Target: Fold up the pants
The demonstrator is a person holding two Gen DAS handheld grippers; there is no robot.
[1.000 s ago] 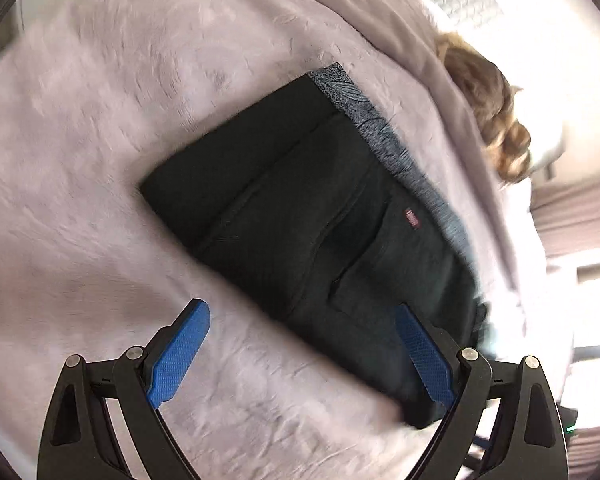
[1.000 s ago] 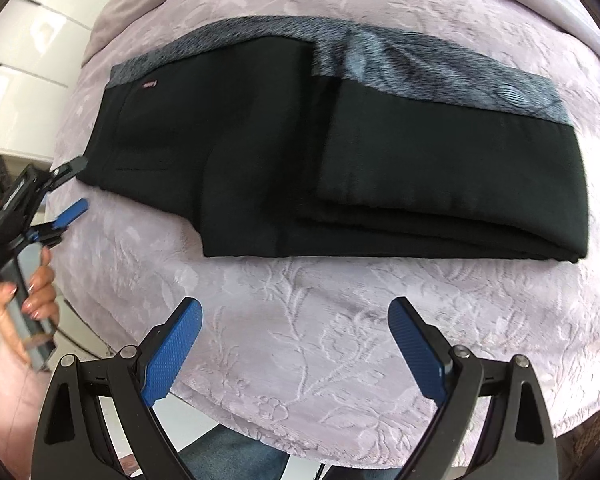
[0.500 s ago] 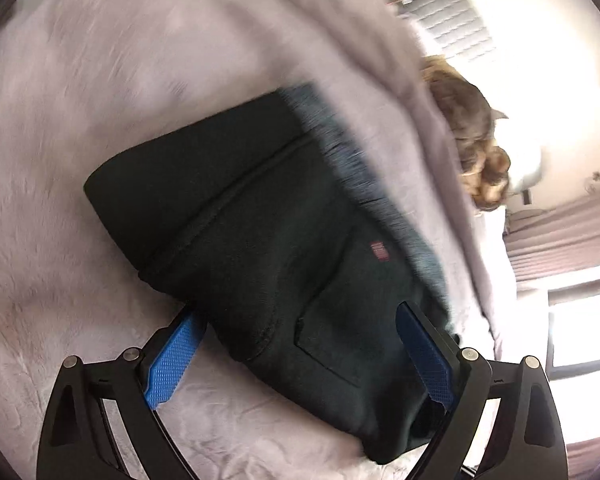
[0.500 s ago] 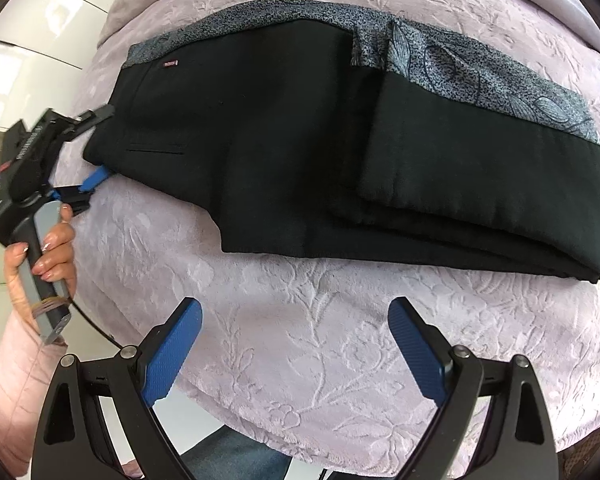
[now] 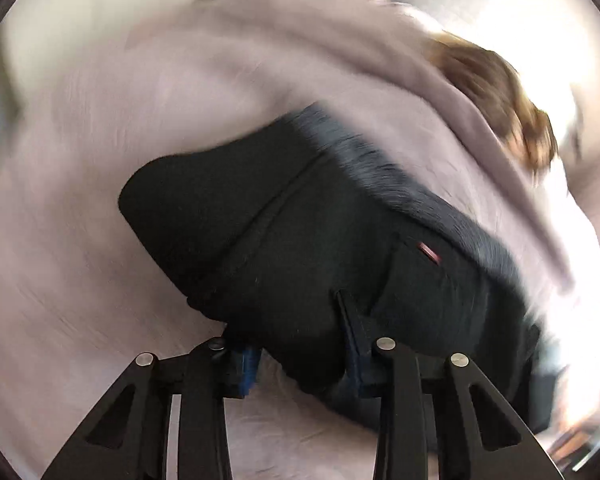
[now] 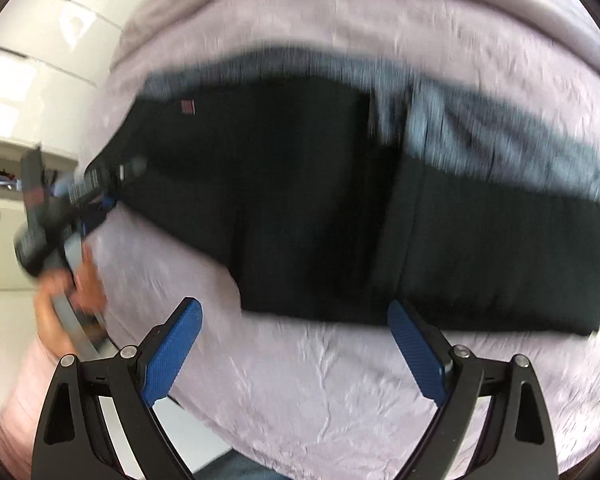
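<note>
On bed's left edge: left gripper (image 6: 104, 200) pinched pants (image 6: 340, 208) at waist corner.
Pants: lay across lilac bedspread (image 6: 340, 380), already folded lengthwise; cross-fold seemingly left.
Near right: right gripper (image 6: 296, 356) spread wide, empty, just short of hem.

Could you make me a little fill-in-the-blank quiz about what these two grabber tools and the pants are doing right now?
1. The left gripper is closed on the edge of the ____ pants.
2. The right gripper hovers with its jaws ____.
3. The pants lie on a pale ____ bedspread.
4. The small tag near the waistband is ____.

Missing words: black; open; lilac; red
</note>
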